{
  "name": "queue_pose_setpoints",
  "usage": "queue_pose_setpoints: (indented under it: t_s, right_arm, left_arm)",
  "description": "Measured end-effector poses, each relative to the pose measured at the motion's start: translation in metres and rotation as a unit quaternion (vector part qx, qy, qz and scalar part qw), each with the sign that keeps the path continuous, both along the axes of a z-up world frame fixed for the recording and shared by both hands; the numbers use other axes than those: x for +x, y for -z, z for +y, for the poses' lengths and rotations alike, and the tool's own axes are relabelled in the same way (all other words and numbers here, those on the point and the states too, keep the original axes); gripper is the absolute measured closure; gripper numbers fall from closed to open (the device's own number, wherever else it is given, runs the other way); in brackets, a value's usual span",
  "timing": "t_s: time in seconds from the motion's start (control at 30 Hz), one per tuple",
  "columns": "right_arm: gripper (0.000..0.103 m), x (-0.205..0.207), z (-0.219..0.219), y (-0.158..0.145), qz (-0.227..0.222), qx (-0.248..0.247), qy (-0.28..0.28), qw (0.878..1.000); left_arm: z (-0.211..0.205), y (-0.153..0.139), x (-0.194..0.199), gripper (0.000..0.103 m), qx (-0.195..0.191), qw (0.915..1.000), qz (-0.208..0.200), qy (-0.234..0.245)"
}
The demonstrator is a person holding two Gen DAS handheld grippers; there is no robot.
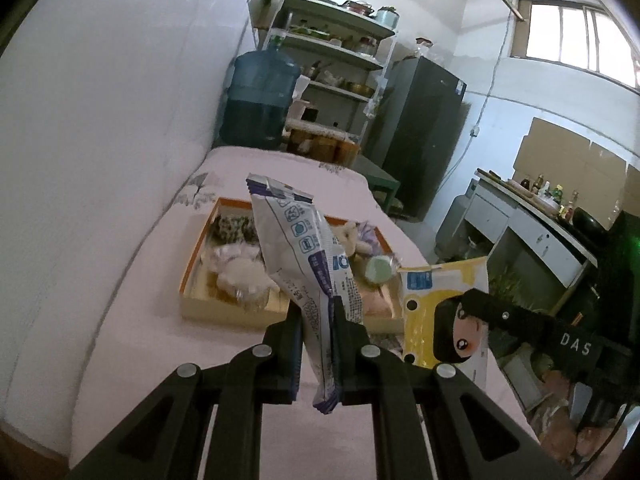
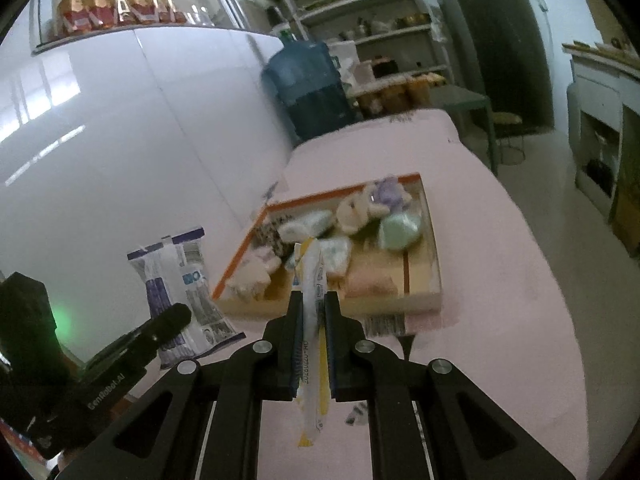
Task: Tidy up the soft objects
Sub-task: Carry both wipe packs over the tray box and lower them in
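My left gripper (image 1: pixel 318 320) is shut on a white and purple soft packet (image 1: pixel 304 248), held upright above the pink table. The same packet shows in the right wrist view (image 2: pixel 180 276). My right gripper (image 2: pixel 311 312) is shut on a yellow and white packet (image 2: pixel 312 344), seen edge on. That yellow packet with a cartoon face shows in the left wrist view (image 1: pixel 444 312). Ahead lies an orange-rimmed cardboard box (image 1: pixel 200 304) (image 2: pixel 434 264) holding several soft things: a plush toy (image 2: pixel 356 210), a green pouch (image 2: pixel 400 230), white packs.
The pink table (image 2: pixel 500 320) stands against a white wall on the left. A blue water jug (image 1: pixel 260 100), shelves (image 1: pixel 340 52) and a dark fridge (image 1: pixel 420 128) stand behind it. A counter with bottles (image 1: pixel 540 208) is at the right.
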State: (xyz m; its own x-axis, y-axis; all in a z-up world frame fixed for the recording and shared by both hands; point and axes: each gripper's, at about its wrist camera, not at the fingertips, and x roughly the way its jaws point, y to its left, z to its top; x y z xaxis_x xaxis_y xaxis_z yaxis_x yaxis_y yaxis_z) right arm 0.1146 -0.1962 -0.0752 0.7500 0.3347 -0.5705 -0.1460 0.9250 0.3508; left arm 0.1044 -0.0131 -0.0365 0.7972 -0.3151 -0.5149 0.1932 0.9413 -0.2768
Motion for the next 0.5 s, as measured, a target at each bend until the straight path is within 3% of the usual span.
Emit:
queue_pose_setpoints:
  t_s: [0.3,0.5]
  right_arm:
    - [0.093,0.031,-0.002,-0.030,-0.032,0.005,-0.009,0.999]
    - [0.093,0.056,-0.003,-0.034,-0.035,0.011,-0.017,0.999]
  left_arm:
    - [-0.006,-0.022,0.026,0.091,0.012,0.9998,-0.018,0.005]
    - [-0.009,-0.024,0.044,0.091,0.018,0.9997,-0.015,0.006]
